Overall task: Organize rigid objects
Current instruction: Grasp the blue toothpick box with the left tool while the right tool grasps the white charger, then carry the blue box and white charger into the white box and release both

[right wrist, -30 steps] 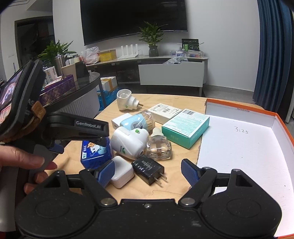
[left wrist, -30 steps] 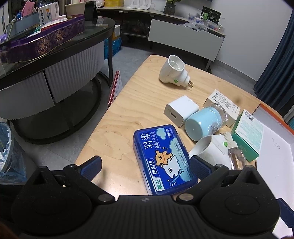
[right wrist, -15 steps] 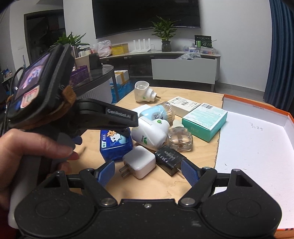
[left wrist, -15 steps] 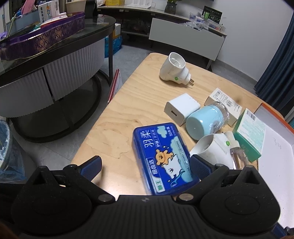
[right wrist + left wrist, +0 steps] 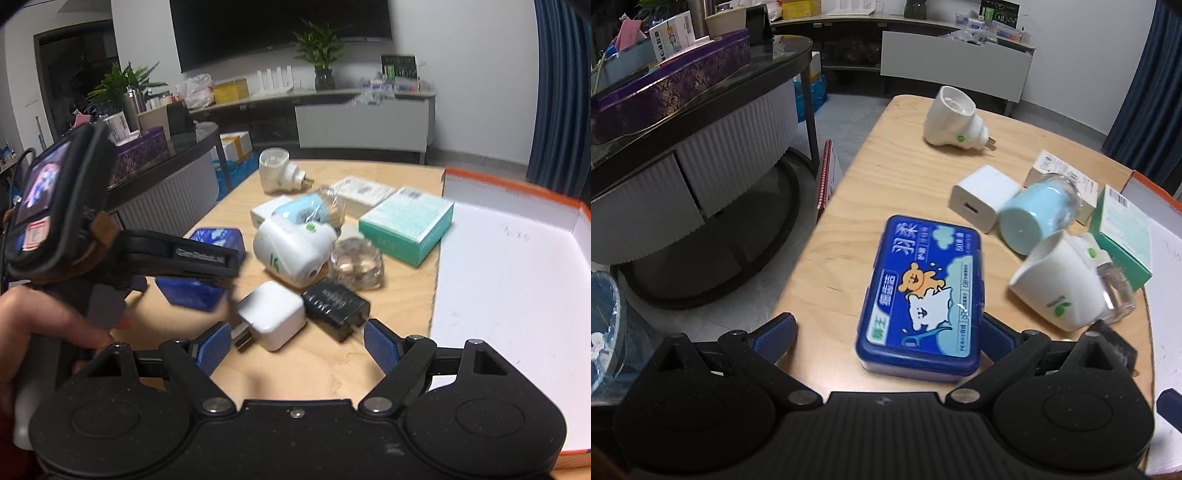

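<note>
Floss case [image 5: 919, 295], blue, lying lower centre of frame btwn spread left gripper [image 5: 886, 332] fingers, not pinched. Right gripper [image 5: 297, 341] also spread, hovering nr white charger [image 5: 271, 314]. Risk: off-centre closing is nudging case into white plug-in unit [image 5: 1060, 291].

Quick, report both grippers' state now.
Left gripper: open, fingers either side of the blue box, not gripping.
Right gripper: open, holding nothing.

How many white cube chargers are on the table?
2: one white cube charger nearest the right gripper, another white cube charger behind the blue cup. Others may be hidden.
</note>
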Demonstrator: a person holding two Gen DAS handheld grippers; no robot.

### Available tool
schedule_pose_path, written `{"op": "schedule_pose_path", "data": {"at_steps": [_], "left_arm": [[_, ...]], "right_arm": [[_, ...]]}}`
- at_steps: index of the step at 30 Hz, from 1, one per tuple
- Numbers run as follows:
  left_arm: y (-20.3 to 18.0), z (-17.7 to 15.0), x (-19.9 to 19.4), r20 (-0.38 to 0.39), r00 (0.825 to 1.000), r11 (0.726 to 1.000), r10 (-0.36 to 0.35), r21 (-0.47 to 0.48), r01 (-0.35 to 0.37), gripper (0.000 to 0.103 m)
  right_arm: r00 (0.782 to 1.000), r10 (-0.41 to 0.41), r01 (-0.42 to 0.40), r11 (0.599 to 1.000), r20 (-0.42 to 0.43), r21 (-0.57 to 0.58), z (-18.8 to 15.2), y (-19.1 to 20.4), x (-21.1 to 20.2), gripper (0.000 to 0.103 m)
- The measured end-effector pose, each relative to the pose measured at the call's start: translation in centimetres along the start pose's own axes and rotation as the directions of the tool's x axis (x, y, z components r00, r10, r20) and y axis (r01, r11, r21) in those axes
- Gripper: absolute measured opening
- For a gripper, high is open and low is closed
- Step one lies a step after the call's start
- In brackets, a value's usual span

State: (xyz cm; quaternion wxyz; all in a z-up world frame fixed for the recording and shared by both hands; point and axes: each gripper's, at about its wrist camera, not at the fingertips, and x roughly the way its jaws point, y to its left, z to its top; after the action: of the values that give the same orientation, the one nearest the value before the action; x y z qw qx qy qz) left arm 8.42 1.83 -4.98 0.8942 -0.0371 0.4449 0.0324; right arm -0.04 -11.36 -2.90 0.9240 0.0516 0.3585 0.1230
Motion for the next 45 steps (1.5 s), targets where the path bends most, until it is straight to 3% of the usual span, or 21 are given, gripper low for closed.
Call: {"op": "schedule_pose_path", "data": {"at_steps": [7, 10, 11, 12, 15, 29, 37, 45], "left_arm": [[-1.5, 0.1, 0.9, 0.062, 0.997, 0.988, -0.040, 0.152, 0.030, 0.096], [-1.5, -0.1, 0.8, 0.103, 0.992, 0.984, -0.071, 0.173, 0.053, 0.080], [-1.5, -0.2, 0.6, 0.117, 0.990, 0.983, -0.077, 0.177, 0.056, 0.068], [-1.4, -0.2, 0.5, 0.126, 0.988, 0.982, -0.085, 0.181, 0.062, 0.063], [-0.8, -0.3, 0.2, 0.125, 0.986, 0.985, -0.111, 0.149, 0.092, 0.063], [-0.3, -1.0, -3.6, 0.159, 0.970, 0.982, -0.182, 0.079, 0.171, 0.062], [-3.6, -0.6, -6.3, 0.173, 0.953, 0.967, -0.249, 0.109, 0.232, 0.062], [-10.3, 0.4, -6.5, 0.125, 0.922, 0.920, -0.366, 0.194, 0.339, 0.062]], "right_arm": [[0.999, 0.013, -0.011, 0.999, -0.043, 0.031, 0.2, 1.0, 2.8, 0.092], [0.999, -0.019, 0.020, 0.999, -0.041, 0.034, 0.3, 1.4, 4.2, 0.091], [0.999, -0.036, 0.037, 0.999, -0.030, 0.019, 0.4, 1.7, 4.4, 0.091], [0.998, -0.051, 0.051, 0.999, -0.029, 0.003, 0.4, 2.0, 4.8, 0.088], [0.995, -0.096, 0.095, 0.994, -0.004, -0.047, 0.5, 2.8, 5.2, 0.064], [0.996, -0.072, 0.074, 0.997, 0.060, -0.036, 1.5, 0.3, -0.3, 0.063], [0.976, -0.174, 0.169, 0.985, 0.130, 0.042, 2.6, -4.7, -4.5, 0.063], [0.945, -0.294, 0.274, 0.951, 0.140, 0.146, 2.7, -11.1, -7.2, 0.063]]}}
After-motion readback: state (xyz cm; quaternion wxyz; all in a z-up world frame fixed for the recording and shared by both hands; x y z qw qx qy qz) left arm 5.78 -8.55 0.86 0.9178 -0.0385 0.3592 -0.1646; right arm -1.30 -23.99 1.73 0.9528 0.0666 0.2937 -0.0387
